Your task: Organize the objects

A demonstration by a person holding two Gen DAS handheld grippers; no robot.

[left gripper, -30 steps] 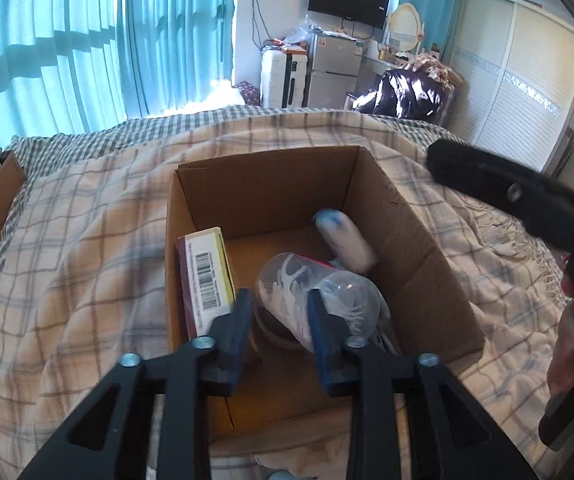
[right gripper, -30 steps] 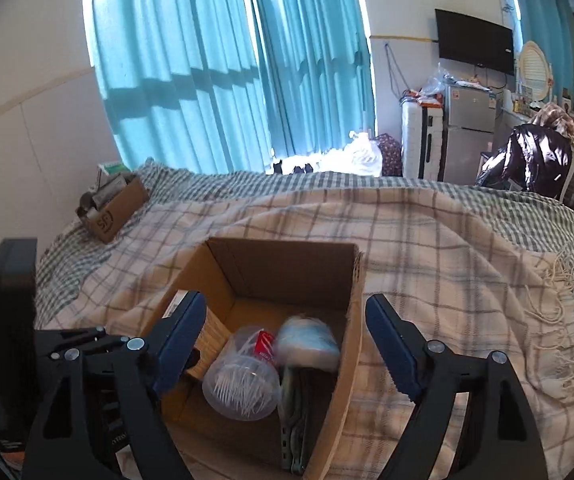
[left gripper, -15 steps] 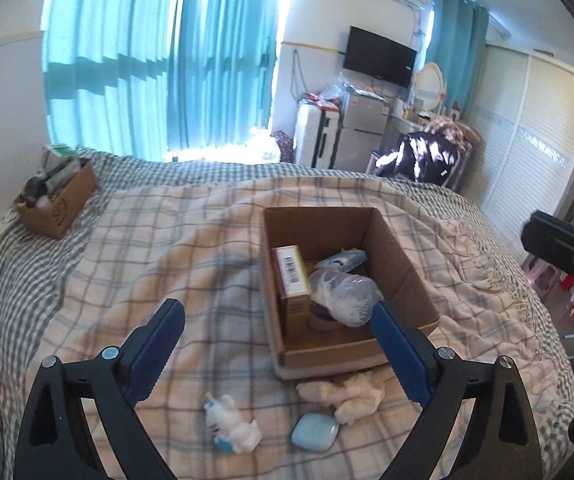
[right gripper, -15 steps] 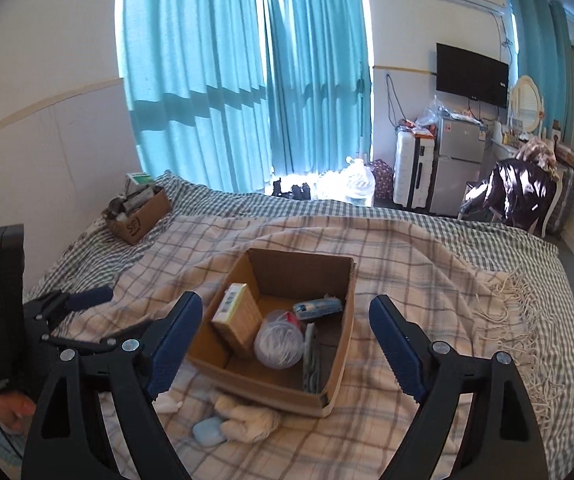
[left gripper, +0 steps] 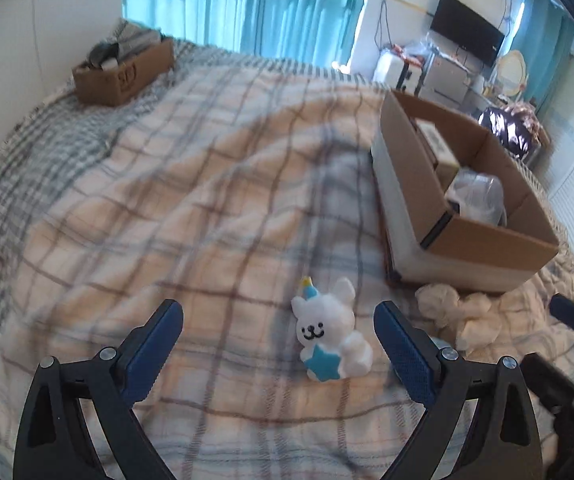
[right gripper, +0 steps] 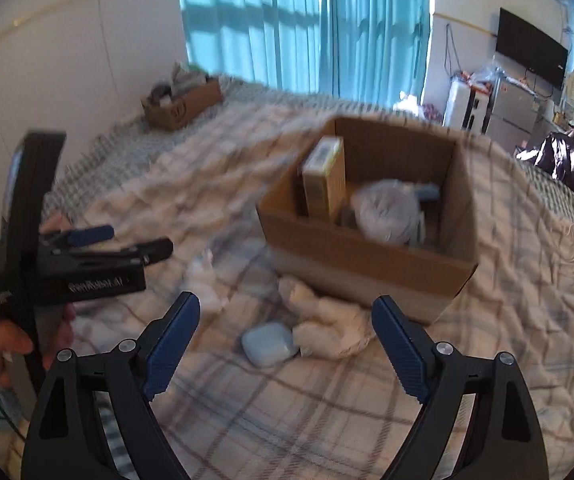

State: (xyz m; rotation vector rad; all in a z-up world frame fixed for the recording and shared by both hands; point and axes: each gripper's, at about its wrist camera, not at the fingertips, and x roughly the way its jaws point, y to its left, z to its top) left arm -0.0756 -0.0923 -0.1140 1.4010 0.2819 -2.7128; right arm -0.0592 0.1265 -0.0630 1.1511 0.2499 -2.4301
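Since the earlier view, both wide-open, empty hand-held grippers have swung down from the cardboard box (left gripper: 483, 240) toward the bed (left gripper: 167, 200). Left hand-held gripper (left gripper: 279, 344) should centre on the white bear toy (left gripper: 329, 338) just inside its right finger, then close gently; right hand-held gripper (right gripper: 287, 336) hovers over the pale-blue case (right gripper: 269, 345).

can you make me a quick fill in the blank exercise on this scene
1. The white toy on the blanket holds a blue ____.
2. Both the left gripper and right gripper have their jaws ____.
3. The yellow carton stands inside the ____.
4. The pale blue case lies beside a crumpled white ____.

Missing words: star; open; box; cloth
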